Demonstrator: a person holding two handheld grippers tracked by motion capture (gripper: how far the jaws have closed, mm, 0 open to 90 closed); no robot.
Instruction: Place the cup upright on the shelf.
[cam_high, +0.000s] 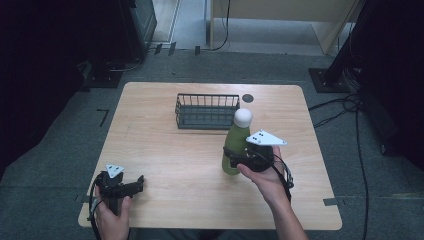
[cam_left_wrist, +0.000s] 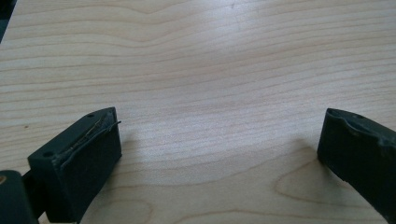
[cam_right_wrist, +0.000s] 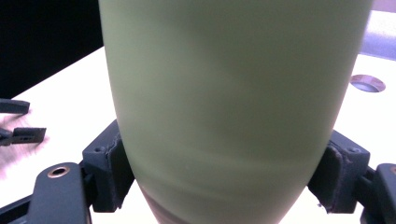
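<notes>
A green bottle (cam_high: 235, 145) with a white cap (cam_high: 243, 116) stands nearly upright right of the table's middle. My right gripper (cam_high: 233, 159) is shut on its lower body, one pad on each side. In the right gripper view the bottle (cam_right_wrist: 233, 93) sits between the pads (cam_right_wrist: 109, 175) of the right gripper (cam_right_wrist: 224, 179). Whether its base touches the wood I cannot tell. My left gripper (cam_high: 136, 184) lies at the near left corner of the table, held by a hand. In its own view the left gripper (cam_left_wrist: 219, 144) is open, with bare wood between its jaws.
A black wire basket (cam_high: 206, 111) stands at the back middle of the wooden table (cam_high: 165, 150), just behind the bottle. A round dark grommet (cam_high: 248, 98) sits to the right of the basket. Cables and dark equipment bases lie on the floor around the table.
</notes>
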